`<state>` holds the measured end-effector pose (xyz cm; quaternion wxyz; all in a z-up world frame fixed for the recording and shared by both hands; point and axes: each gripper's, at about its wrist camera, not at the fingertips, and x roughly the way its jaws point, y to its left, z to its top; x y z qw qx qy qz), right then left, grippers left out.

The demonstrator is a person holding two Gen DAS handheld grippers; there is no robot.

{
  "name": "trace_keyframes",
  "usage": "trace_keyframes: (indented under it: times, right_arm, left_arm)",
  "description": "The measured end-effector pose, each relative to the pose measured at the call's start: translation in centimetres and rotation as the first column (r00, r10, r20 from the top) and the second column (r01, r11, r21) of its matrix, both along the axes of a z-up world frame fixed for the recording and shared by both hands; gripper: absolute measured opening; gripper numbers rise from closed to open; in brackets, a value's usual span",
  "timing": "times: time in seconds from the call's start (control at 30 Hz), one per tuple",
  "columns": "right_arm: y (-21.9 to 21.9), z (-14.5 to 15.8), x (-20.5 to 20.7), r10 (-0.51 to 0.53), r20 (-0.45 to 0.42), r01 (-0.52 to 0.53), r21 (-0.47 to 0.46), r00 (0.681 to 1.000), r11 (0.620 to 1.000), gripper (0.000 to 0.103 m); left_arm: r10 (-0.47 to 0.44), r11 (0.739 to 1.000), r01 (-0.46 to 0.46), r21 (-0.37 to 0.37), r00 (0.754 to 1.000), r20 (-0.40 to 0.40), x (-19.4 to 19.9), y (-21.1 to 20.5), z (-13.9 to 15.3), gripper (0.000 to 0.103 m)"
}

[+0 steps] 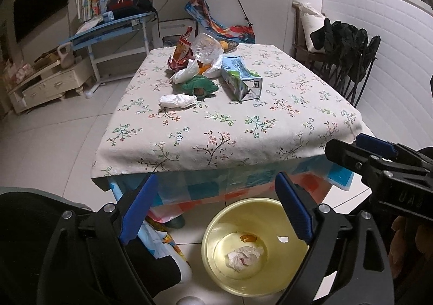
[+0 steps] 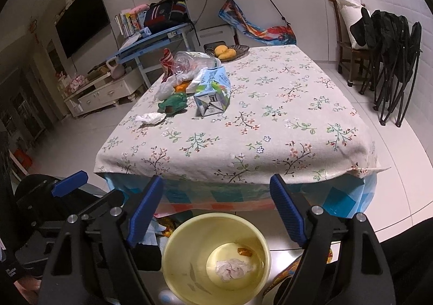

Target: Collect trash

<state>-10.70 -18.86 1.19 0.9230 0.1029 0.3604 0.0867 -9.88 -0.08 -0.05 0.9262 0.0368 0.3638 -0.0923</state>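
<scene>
Early in the job. The yellow bin (image 1: 216, 234) on the floor in front of the table (image 1: 270, 142) holds one crumpled tissue (image 1: 245, 256) and a small orange scrap (image 1: 247, 238); that's all that is collected so far.

Left gripper (image 1: 216, 210) hangs over the bin with jaws spread wide, nothing between the pads. Right gripper (image 2: 216, 210) is just beside it, also over the bin, jaws wide apart and empty.

Still on the tablecloth, clustered at the far left part:
- white crumpled tissue (image 1: 177, 100), nearest the front edge, lying apart from the heap
- green wrapper-like item (image 1: 199, 85) just behind it, exact kind unclear
- milk carton (image 1: 240, 79) lying on its side
- clear plastic bottle (image 1: 207, 48), crushed, on top of the heap
- red snack bag (image 1: 181, 52) standing behind
- white plastic bag (image 1: 186, 72) with orange peel (image 1: 203, 68) against it

Fruit basket (image 2: 227, 52) with yellow fruit at the far edge looks like not-trash, probably stays.

Judgement: most of the pile is left; the loose tissue is the easiest next pick, being closest and clear of the rest.
</scene>
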Motion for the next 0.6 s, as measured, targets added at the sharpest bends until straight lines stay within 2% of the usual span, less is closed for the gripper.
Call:
trace_keyframes:
  times: [0.6]
  right_arm:
    - [0.88,-0.13,0.18,0.017,-0.004,-0.017,-0.014,1.0,1.0,0.079]
  left_arm:
    - [0.001,1.0,-0.001,0.001,1.0,0.001,0.09,0.13,0.06,0.086]
